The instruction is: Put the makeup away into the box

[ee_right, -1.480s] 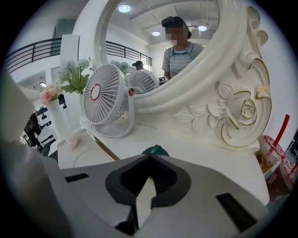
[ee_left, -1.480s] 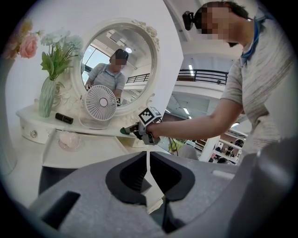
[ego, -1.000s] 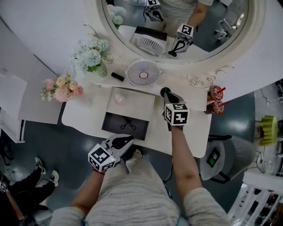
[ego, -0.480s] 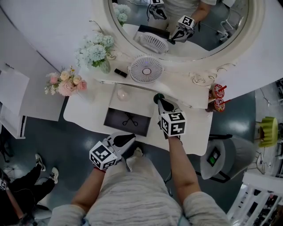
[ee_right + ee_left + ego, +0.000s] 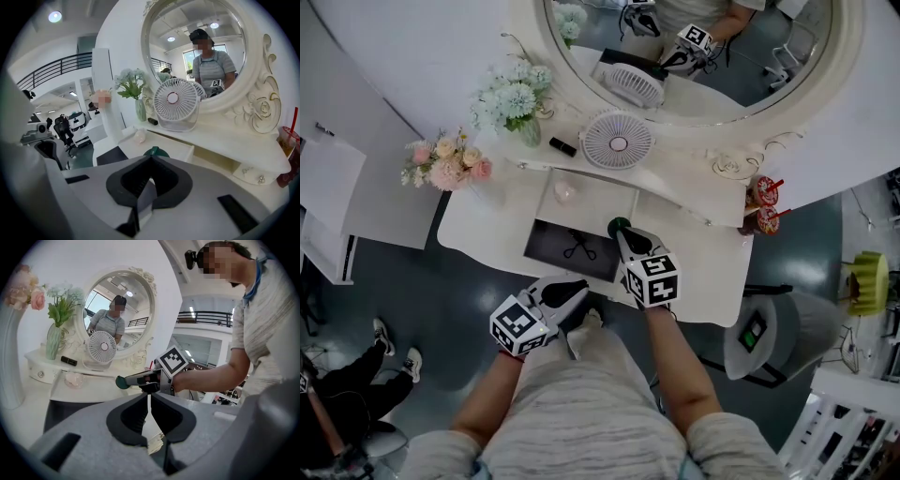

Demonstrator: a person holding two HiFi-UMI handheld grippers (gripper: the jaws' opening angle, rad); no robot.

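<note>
My right gripper (image 5: 624, 234) is shut on a dark green round makeup piece (image 5: 619, 225), which pokes out past its tips (image 5: 156, 152). It hovers at the right edge of the open box (image 5: 609, 208) on the vanity, above the box's dark inside (image 5: 555, 246). A pink item (image 5: 564, 191) lies on the box's white panel. A black lipstick (image 5: 562, 147) lies on the shelf beside the fan (image 5: 617, 141). My left gripper (image 5: 572, 289) is shut and empty, low by the person's lap, off the table. In the left gripper view, the right gripper (image 5: 133, 379) holds the green piece (image 5: 121, 382).
A white vanity table (image 5: 487, 225) carries a round mirror (image 5: 750, 56), a vase of pale blue flowers (image 5: 517, 98) and a pink bouquet (image 5: 445, 164). Red drink cups (image 5: 761, 206) stand at the right end. A small dark tool (image 5: 575, 249) lies inside the box.
My right gripper has carried the green piece leftward and nearer the person, from right of the box to its right edge. The left gripper has barely moved.
</note>
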